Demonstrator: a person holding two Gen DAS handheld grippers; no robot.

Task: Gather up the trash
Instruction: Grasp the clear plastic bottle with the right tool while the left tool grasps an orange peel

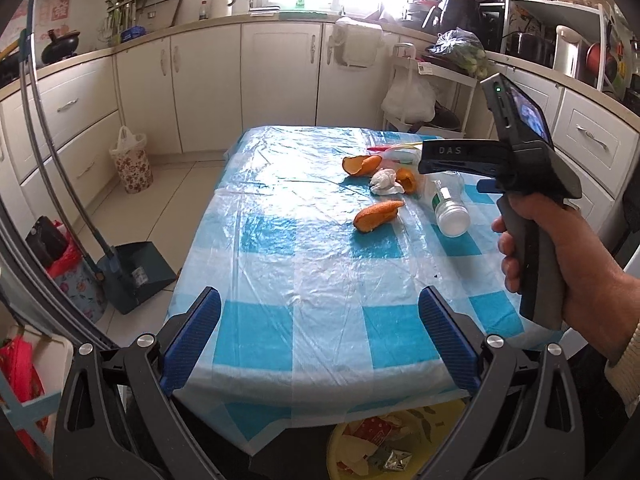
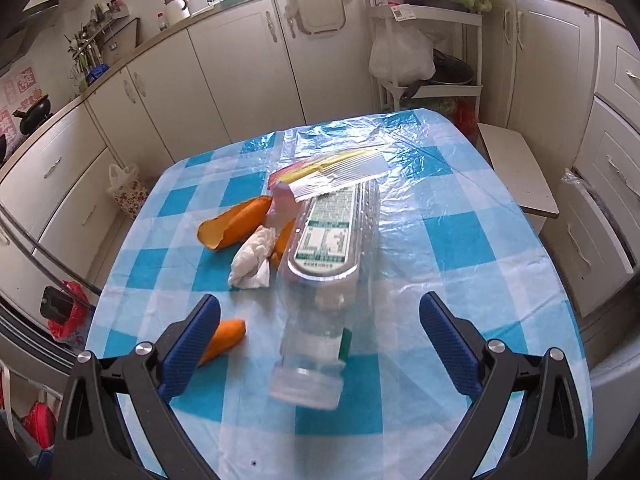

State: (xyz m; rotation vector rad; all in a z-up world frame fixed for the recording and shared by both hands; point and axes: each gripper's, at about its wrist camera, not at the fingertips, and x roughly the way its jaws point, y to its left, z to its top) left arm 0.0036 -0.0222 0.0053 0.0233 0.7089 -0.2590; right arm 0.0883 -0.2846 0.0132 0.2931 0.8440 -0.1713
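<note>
A clear plastic bottle [image 2: 324,276] lies on the blue checked table [image 2: 460,240], cap end towards my right gripper [image 2: 320,344], which is open with the cap end between its fingers, not touching. Orange peels [image 2: 236,226], a crumpled white tissue [image 2: 254,260] and a clear wrapper [image 2: 332,172] lie just behind and left of the bottle. Another peel [image 2: 224,340] lies by the right gripper's left finger. My left gripper [image 1: 320,340] is open and empty above the near table edge. It sees the peels [image 1: 378,214], the tissue [image 1: 384,182], the bottle [image 1: 450,208] and the hand-held right gripper [image 1: 520,184].
A yellow bin [image 1: 380,444] with trash in it stands under the near table edge. A dustpan and broom [image 1: 132,272] stand on the floor at the left. A floral bag-lined basket [image 1: 130,160] stands by the cabinets. A white stool [image 2: 516,168] is right of the table.
</note>
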